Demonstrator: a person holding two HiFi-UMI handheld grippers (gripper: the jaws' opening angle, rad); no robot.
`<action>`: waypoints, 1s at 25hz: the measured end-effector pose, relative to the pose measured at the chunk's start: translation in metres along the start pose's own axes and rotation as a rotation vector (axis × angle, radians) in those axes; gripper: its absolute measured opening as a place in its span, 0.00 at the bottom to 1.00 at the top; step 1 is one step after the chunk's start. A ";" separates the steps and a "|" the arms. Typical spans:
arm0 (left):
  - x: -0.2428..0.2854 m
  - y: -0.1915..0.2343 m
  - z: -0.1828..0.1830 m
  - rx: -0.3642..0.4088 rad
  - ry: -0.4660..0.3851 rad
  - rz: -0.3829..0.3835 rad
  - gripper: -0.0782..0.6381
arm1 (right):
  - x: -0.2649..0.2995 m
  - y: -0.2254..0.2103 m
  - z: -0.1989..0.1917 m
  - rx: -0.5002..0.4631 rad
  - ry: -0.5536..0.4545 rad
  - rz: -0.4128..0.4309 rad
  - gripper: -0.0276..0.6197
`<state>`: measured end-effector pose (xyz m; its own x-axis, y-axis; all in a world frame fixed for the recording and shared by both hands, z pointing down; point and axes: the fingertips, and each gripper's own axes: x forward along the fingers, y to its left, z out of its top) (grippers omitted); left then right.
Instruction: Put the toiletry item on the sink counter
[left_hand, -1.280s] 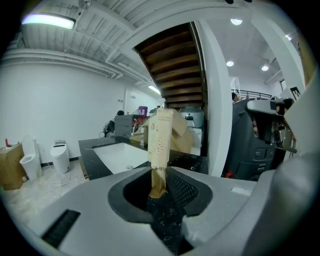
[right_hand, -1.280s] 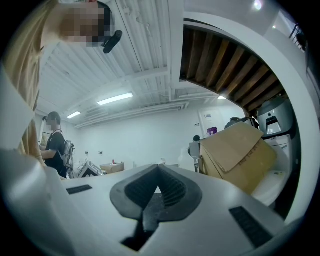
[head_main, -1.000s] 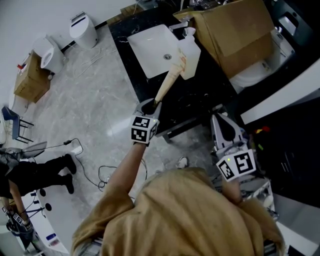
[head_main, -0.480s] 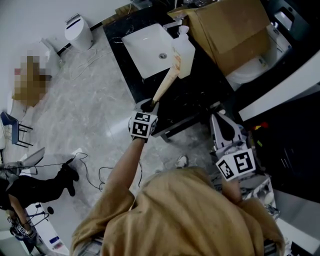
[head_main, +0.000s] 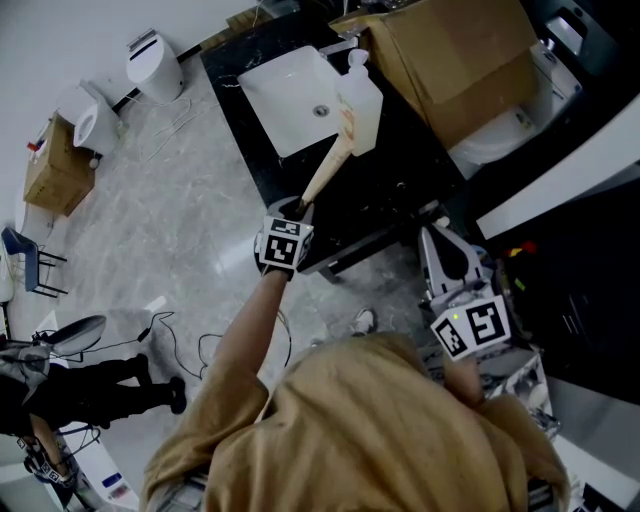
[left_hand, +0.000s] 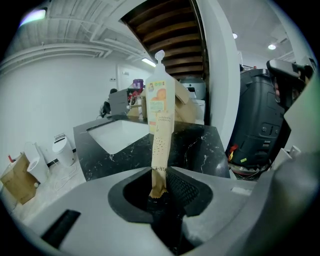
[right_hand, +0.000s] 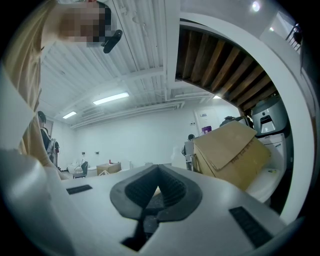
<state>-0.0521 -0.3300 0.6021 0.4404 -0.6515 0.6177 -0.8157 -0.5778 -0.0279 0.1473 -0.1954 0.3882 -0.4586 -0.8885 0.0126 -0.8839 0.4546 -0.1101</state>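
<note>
Countertop of black veined stone fills the upper middle of the head view, with a big cardboard box sitting at its right end. A white sink basin is sunk into the left end, and a white bottle stands at the basin's right edge. Out over the near edge goes the left gripper, clenched on the crimped tail of a tan toiletry tube. The tube slants out above the counter, its capped end up by the white bottle, and whether it touches stone can't be made out. Down at the person's side, the right gripper has its jaws pressed together on nothing.
</note>
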 end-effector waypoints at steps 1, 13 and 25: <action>0.002 0.000 -0.001 0.002 0.006 0.001 0.23 | 0.000 -0.001 -0.001 0.000 0.001 0.000 0.05; 0.022 0.005 -0.016 0.026 0.104 0.028 0.23 | -0.005 -0.013 -0.004 0.007 -0.002 -0.019 0.05; 0.026 0.005 -0.014 0.045 0.095 0.019 0.32 | -0.005 -0.017 -0.003 0.018 -0.008 -0.023 0.05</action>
<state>-0.0494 -0.3431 0.6290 0.3854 -0.6141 0.6887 -0.8049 -0.5887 -0.0746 0.1645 -0.1982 0.3932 -0.4369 -0.8995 0.0074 -0.8926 0.4325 -0.1275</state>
